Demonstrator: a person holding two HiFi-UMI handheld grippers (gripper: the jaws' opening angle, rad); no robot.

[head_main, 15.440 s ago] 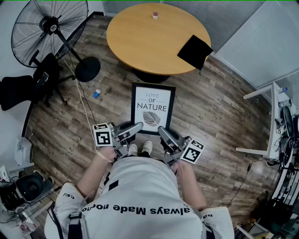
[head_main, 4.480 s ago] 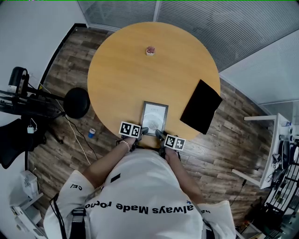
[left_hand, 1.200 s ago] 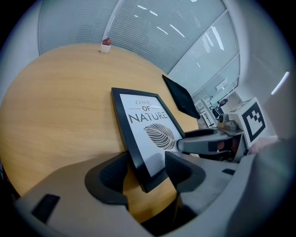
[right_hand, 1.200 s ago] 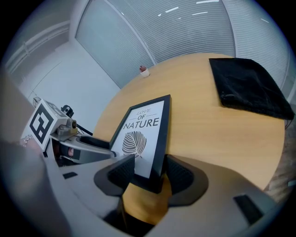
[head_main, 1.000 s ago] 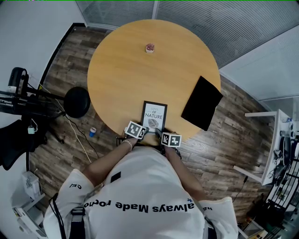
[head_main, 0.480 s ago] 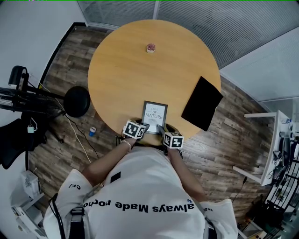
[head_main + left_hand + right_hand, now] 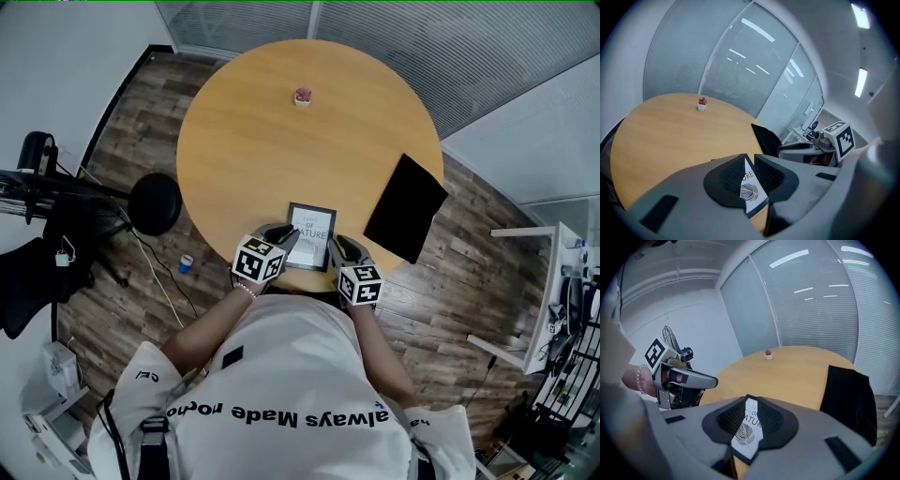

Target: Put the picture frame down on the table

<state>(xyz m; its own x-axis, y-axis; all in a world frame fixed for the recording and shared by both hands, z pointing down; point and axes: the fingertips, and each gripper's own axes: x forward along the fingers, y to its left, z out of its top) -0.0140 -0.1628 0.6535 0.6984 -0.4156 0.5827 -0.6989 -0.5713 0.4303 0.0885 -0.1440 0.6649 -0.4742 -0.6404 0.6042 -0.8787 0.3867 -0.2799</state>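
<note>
Round wooden table (image 7: 253, 122) with the picture frame (image 7: 312, 234) lying flat, face up, just inside its near edge. A black pad (image 7: 405, 208) overhung the right edge, and a small pot (image 7: 301, 97) stood toward the far edge. Left gripper (image 7: 286, 232) and right gripper (image 7: 339, 246) hovered above the frame's near corners. The jaws of each had just been closing to a narrow gap with nothing between them. The placing appeared done. Risk: with the frame so close to the edge, a low pass by either gripper or a sleeve could catch it and push it off the table.
</note>
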